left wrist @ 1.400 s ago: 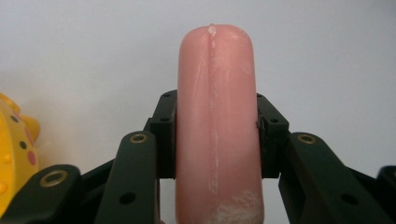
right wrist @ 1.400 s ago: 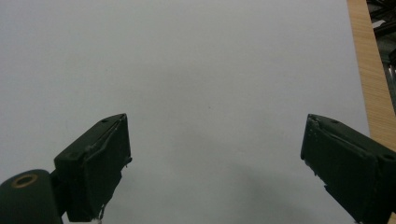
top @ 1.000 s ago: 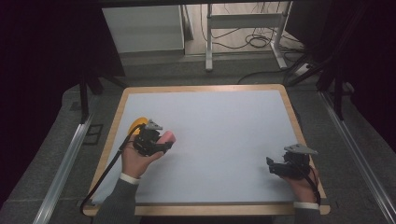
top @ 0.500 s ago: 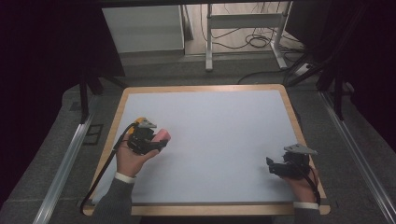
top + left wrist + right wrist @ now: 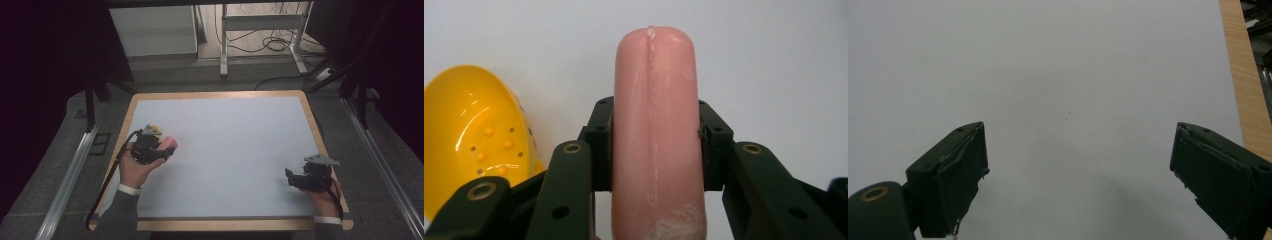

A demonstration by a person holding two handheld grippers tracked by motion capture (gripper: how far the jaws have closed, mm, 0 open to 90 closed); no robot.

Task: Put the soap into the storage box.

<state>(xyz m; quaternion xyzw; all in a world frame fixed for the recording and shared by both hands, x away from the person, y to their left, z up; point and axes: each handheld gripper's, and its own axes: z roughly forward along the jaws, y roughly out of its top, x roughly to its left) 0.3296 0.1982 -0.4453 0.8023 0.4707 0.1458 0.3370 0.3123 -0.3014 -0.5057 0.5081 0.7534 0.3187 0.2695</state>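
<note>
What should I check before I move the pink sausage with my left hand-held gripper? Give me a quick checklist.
1. Grip on the pink sausage: ok. Both jaws of the left hand-held gripper press its sides, and it sits centred between them.
2. Sausage lifted off the table: cannot tell from these views.
3. Clearance from the yellow perforated bowl: not ok. It sits close beside the left jaw; a sideways move could knock it.
4. Right hand-held gripper out of the way: ok. It is open, holds nothing, and sits near the table's right edge.
5. Free surface ahead: ok. The pale mat beyond the sausage is bare.
</note>
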